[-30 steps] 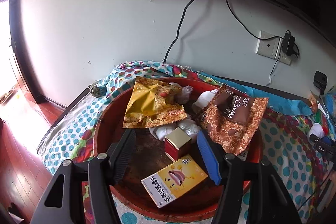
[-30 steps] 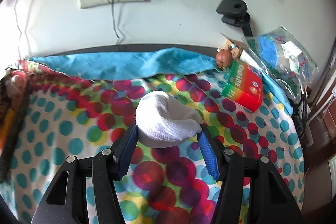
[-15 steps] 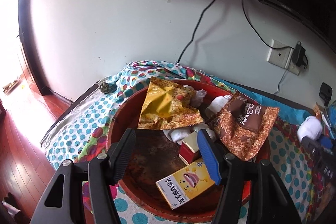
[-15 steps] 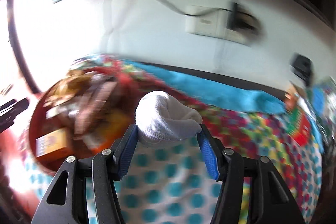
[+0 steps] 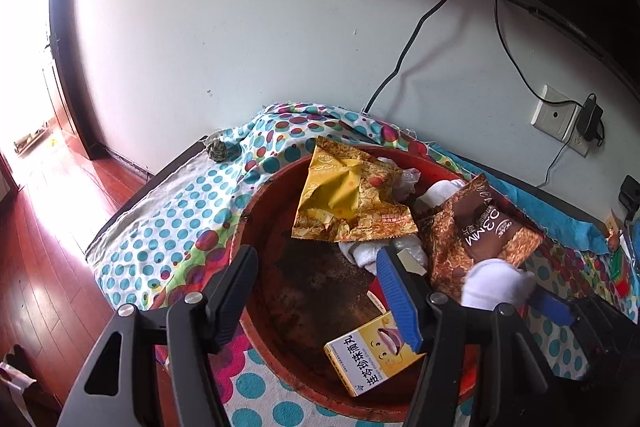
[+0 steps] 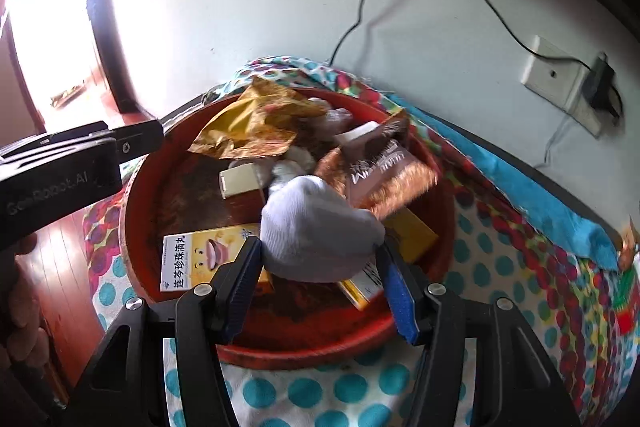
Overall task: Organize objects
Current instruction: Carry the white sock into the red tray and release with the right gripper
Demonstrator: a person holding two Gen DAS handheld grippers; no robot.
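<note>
Right tool (image 6: 320,267) is clamped on a white sock (image 6: 316,227), both pads pressing into its sides; the rolled bundle bulges out ahead of the jaws. In the right wrist view the sock hangs over the near half of the red tray (image 6: 280,351), above a yellow box (image 6: 196,259) that lies flat inside.

Left tool (image 5: 320,291) stands apart with nothing between its pads. Its jaws have just been opening a little further. It hovers over the bare, stained floor of the tray at its near-left side.

Tray contents, left wrist view: yellow snack bag (image 5: 348,195) toward the far rim, brown snack bag (image 5: 480,231) toward the right rim, other white socks (image 5: 368,251) bunched between them, the yellow box by the near rim. The tray sits on a polka-dot cloth (image 5: 168,227) over the counter.

Key relation: the tray lies straight ahead of and below the held sock, so the right hand is plainly the nearer one for the drop. The sock's long axis runs roughly across the jaws.

Judgement: the step in hand is placing this sock with the others. Open floor lies left of the box; the sock pile sits further in, toward the middle. Releasing here would likely land it on the box.
</note>
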